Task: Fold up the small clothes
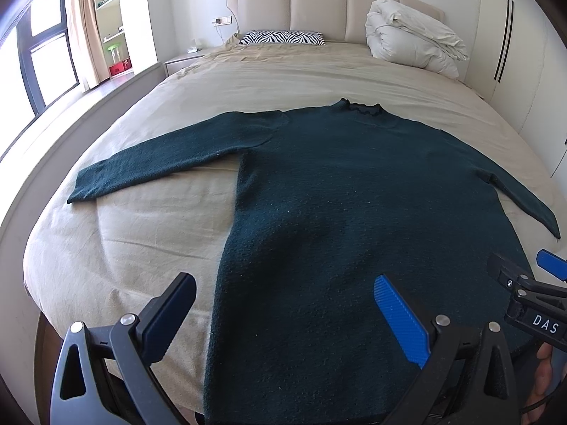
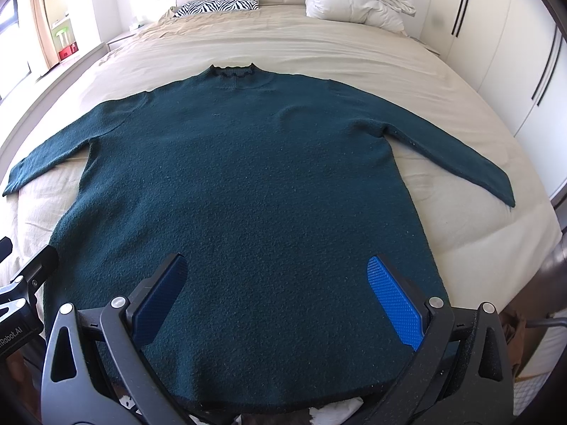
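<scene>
While the dark green sweater (image 2: 248, 184) lies flat on the bed (image 2: 354, 49) and fills the middle of both frames, both tongs are spread wide and pinch nothing. The left gripper (image 1: 283, 322) is at the bottom over the sweater's left edge. The right gripper (image 2: 280, 304) is at the bottom over the hem. A striped pillow (image 1: 282, 37) and a white duvet (image 1: 411, 44) lie at the top.

sweater (image 1: 336, 212) hem beyond frame edge
</scene>
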The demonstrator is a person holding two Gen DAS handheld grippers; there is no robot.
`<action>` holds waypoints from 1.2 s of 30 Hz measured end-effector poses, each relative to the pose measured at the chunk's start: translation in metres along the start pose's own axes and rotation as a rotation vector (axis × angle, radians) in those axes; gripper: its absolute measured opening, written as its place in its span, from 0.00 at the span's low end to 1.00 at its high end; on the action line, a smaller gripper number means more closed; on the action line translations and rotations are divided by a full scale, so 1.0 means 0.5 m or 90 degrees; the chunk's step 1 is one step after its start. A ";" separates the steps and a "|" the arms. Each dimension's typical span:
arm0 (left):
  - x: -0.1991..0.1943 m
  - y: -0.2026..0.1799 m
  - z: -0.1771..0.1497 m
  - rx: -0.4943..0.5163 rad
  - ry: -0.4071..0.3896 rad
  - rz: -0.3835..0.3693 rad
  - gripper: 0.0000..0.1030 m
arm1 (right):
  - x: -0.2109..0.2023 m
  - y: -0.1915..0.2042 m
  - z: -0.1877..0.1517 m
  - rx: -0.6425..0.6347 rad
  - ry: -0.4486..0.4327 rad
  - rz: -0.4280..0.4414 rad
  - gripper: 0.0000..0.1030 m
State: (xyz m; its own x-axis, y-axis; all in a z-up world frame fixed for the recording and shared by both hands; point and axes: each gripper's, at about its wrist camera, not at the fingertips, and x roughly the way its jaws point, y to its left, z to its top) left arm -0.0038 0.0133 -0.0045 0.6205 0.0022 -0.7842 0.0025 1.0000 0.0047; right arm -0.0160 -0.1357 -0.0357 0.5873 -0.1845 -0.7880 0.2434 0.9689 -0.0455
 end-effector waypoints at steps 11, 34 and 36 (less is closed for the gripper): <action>0.006 0.016 -0.004 -0.016 0.005 -0.002 1.00 | 0.005 0.013 -0.004 -0.007 0.003 -0.002 1.00; 0.049 0.352 0.082 -0.289 -0.089 -0.201 1.00 | 0.001 0.120 0.087 -0.056 -0.056 0.099 1.00; 0.071 0.397 0.079 -0.337 -0.049 -0.192 1.00 | -0.014 0.142 0.108 -0.061 -0.093 0.146 1.00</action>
State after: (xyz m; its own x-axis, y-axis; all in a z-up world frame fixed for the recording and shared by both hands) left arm 0.0498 0.2119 -0.0066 0.7076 -0.2626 -0.6560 -0.1910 0.8227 -0.5354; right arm 0.0388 -0.0745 -0.0006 0.7254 0.0260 -0.6878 0.0215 0.9979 0.0603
